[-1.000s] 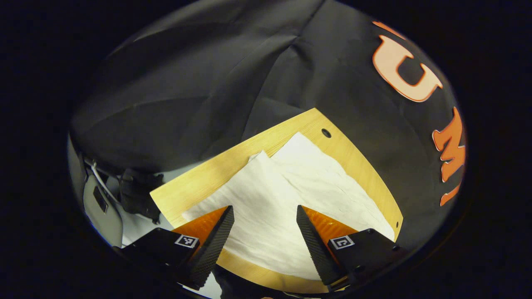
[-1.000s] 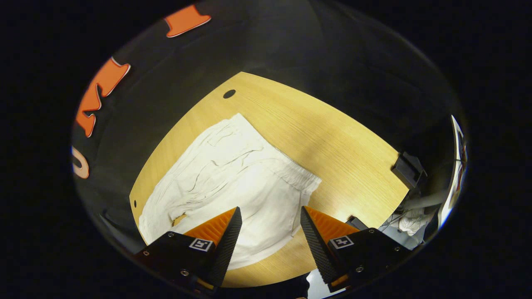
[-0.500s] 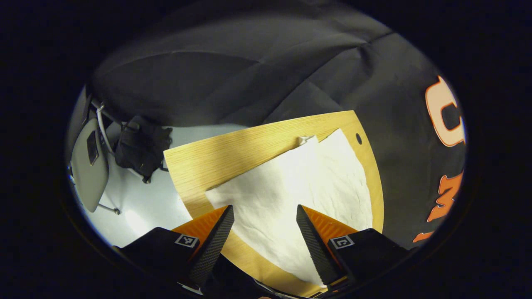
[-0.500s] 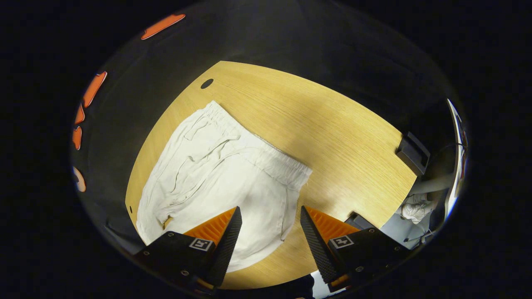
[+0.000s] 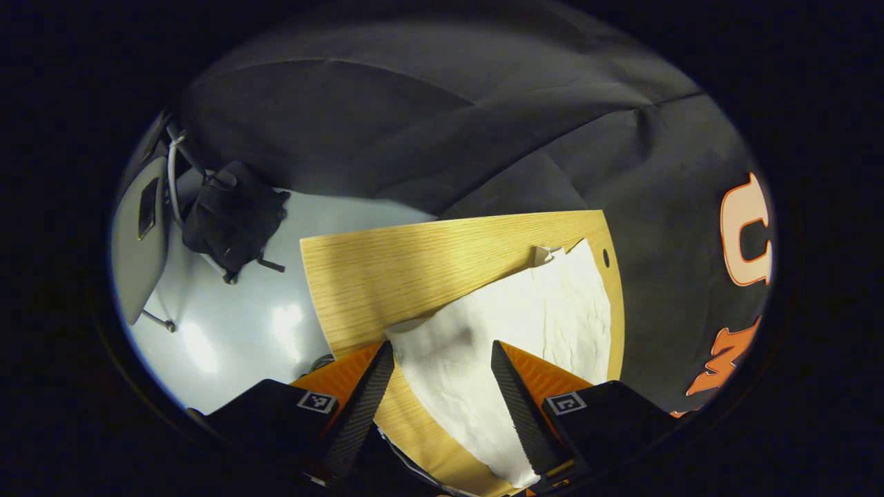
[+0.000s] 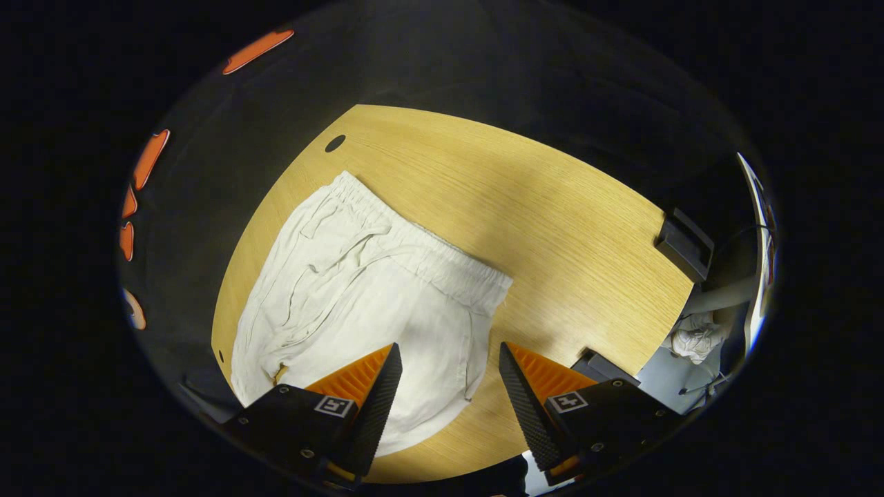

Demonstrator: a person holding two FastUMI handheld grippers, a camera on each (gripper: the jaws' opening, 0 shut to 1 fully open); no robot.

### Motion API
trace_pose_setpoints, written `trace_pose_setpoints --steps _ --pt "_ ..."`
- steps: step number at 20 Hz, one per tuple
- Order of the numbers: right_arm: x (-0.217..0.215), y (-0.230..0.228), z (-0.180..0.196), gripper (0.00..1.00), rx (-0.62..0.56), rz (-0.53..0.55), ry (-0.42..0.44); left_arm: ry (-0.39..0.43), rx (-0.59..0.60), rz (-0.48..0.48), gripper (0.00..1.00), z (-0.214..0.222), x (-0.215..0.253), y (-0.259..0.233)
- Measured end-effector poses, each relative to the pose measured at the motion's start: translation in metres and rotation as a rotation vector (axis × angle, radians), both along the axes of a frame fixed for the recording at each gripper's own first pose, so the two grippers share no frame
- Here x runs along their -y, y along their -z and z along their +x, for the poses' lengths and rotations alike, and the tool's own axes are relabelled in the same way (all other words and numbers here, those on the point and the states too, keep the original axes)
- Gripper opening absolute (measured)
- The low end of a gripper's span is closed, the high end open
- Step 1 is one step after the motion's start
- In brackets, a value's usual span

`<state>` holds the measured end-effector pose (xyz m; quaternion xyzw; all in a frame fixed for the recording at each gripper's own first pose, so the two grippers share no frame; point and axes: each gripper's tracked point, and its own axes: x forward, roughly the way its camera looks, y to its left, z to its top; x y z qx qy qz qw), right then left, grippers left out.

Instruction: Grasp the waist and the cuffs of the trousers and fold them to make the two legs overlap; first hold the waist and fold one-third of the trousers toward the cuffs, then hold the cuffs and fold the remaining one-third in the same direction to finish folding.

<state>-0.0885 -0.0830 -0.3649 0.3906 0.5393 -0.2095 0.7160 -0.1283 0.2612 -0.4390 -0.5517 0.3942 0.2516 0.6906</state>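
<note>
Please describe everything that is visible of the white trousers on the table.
The white trousers lie flat on the wooden table. The cloth looks thin, woven and creased. In the right gripper view the gathered elastic waistband faces the middle of the table, with a drawstring and wrinkles below it. In the left gripper view the legs stretch toward the table's far corner, and the cuffs end beside a small hole. Both grippers are open above the fabric; neither grips it.

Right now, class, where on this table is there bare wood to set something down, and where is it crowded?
Bare wood lies beyond the waistband of the trousers, stretching to the table's far edge and the black box. Another strip runs beside the trouser legs toward the floor side. The trousers' side, near the hole, is crowded.
</note>
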Motion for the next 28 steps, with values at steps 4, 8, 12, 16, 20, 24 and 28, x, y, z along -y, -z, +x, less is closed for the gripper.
trace_pose_setpoints --steps 4,8,12,16,20,24,28 --pt "0.002 0.007 0.000 0.87 0.001 -0.002 0.012 -0.024 0.100 -0.043 0.80 0.022 0.006 0.002" --pt "0.006 0.017 -0.001 0.87 0.003 -0.010 0.017 -0.024 0.119 -0.090 0.48 0.031 0.013 0.015" --pt "0.005 0.027 0.000 0.85 0.001 0.005 0.040 0.004 0.085 -0.054 0.12 0.031 0.011 0.019" --pt "0.004 0.043 0.003 0.76 -0.007 0.018 0.079 0.068 0.070 -0.016 0.08 0.039 0.017 0.013" --pt "0.011 0.054 0.013 0.43 0.085 0.022 0.217 0.124 0.108 0.019 0.06 0.058 0.020 0.009" --pt "0.013 0.048 0.008 0.03 0.117 0.153 0.396 0.165 0.178 0.024 0.06 0.070 0.022 -0.010" --pt "0.017 0.021 0.021 0.01 0.180 0.141 0.453 0.182 0.271 0.016 0.06 0.084 0.010 -0.031"
